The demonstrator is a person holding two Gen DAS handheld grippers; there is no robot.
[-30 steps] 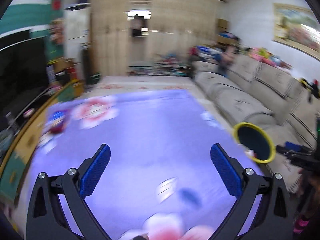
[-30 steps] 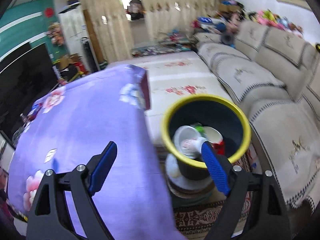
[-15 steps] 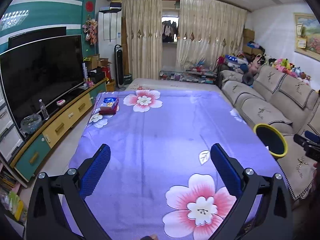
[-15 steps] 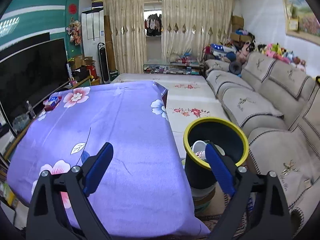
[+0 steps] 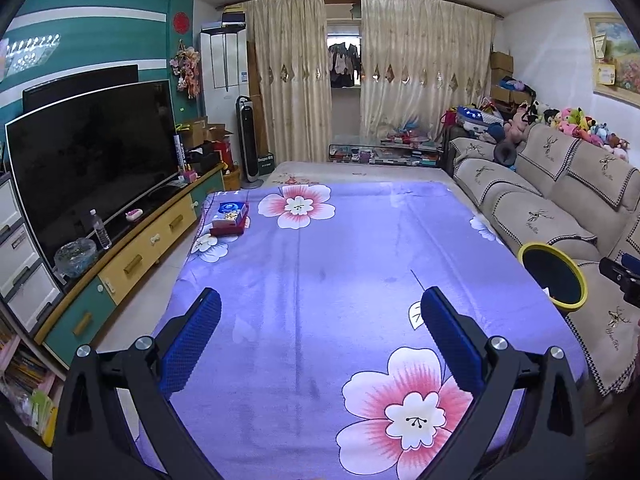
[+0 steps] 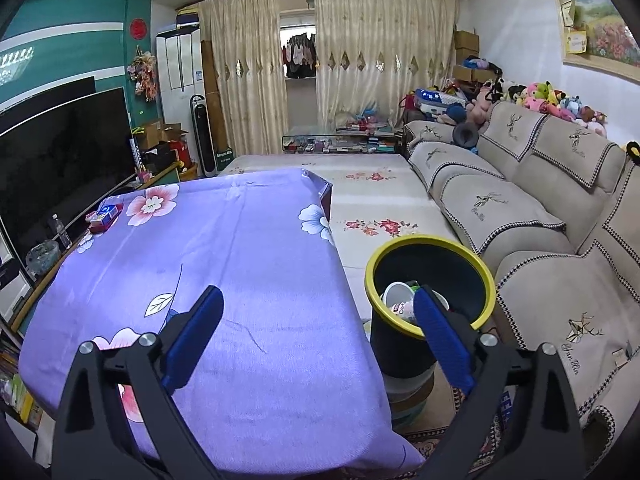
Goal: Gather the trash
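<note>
Purple cloth (image 5: 320,280): covers the table and serves as my landmark; its near and middle surface carries no loose item in either wrist view.
Bin (image 6: 430,280): dark, yellow-rimmed, standing on the floor just beside the cloth's right edge, between the cloth and the sofa (image 6: 540,240).
Trash: a white cup (image 6: 398,300) and other scraps lie inside the bin, below the rim.
Right gripper (image 6: 316,332): jaws spread wide with nothing between the blue pads; a second ago it hung over the bin's mouth, and it now sits back toward me, spanning the cloth's right edge and the bin.
Left gripper (image 5: 316,340): jaws equally wide and empty, raised over the near end of the cloth; its blurred view of a second ago is now sharp.
Box stack (image 5: 230,218): a blue-topped box on a red one, at the cloth's far left corner, well apart from both grippers.
Change: I judge the drop into the bin complete, since the right pads are bare and both tools have pulled back.
Meaning for the task: I read the cloth as nearly cleared. Whether the box stack counts as trash I cannot tell; if it does, the left gripper is the closer tool.
</note>
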